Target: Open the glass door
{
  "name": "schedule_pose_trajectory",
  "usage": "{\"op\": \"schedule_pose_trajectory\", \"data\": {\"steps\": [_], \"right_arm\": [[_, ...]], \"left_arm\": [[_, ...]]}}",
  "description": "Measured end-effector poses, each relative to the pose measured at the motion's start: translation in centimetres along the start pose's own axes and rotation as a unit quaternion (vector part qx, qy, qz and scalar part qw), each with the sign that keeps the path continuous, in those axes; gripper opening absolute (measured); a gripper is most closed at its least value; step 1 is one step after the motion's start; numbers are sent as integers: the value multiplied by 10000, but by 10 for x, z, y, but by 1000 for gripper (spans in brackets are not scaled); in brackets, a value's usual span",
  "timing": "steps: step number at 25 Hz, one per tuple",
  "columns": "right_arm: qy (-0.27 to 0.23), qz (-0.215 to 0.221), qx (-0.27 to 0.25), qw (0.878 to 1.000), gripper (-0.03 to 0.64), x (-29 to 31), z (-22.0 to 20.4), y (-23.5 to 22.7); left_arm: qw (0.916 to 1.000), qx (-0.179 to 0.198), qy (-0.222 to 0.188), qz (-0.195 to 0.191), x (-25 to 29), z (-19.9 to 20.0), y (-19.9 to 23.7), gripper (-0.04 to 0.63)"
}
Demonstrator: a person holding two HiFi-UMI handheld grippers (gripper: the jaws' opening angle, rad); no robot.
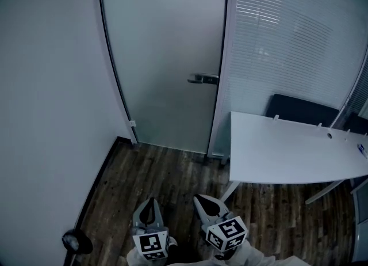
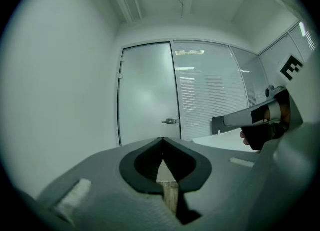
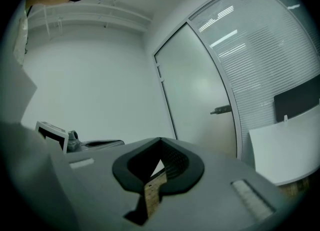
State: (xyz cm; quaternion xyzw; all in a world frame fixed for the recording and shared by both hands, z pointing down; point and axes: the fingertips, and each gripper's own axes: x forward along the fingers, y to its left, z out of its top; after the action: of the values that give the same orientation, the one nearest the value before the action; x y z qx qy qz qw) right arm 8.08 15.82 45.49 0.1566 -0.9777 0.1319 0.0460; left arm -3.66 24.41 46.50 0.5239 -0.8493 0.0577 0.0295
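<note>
The frosted glass door [image 1: 167,57] stands closed ahead, with its metal lever handle [image 1: 203,78] on the right edge. Both grippers are low in the head view, well short of the door. My left gripper [image 1: 152,200] and right gripper [image 1: 198,198] point toward it, side by side. In the left gripper view the jaws of the left gripper [image 2: 162,139] meet at the tip with nothing between them, and the handle [image 2: 171,121] shows far beyond. The right gripper [image 3: 161,139] is likewise shut and empty, with the door [image 3: 195,85] and handle [image 3: 221,109] ahead to its right.
A white table [image 1: 287,149] stands at the right with a dark chair [image 1: 302,111] behind it. A glass wall with blinds [image 1: 293,34] adjoins the door. A plain white wall [image 1: 52,86] runs along the left. A black object [image 1: 76,240] sits low by that wall.
</note>
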Motion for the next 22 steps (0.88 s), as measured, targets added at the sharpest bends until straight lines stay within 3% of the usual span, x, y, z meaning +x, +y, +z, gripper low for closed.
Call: {"op": "schedule_pose_trajectory", "data": {"steps": [14, 22], "right_arm": [[-54, -252, 8, 9997, 5, 145, 22, 16], [31, -668, -30, 9978, 5, 166, 26, -8]], "left_arm": [[9997, -18, -33, -246, 101, 12, 113, 6], [9988, -174, -23, -468, 145, 11, 126, 6]]}}
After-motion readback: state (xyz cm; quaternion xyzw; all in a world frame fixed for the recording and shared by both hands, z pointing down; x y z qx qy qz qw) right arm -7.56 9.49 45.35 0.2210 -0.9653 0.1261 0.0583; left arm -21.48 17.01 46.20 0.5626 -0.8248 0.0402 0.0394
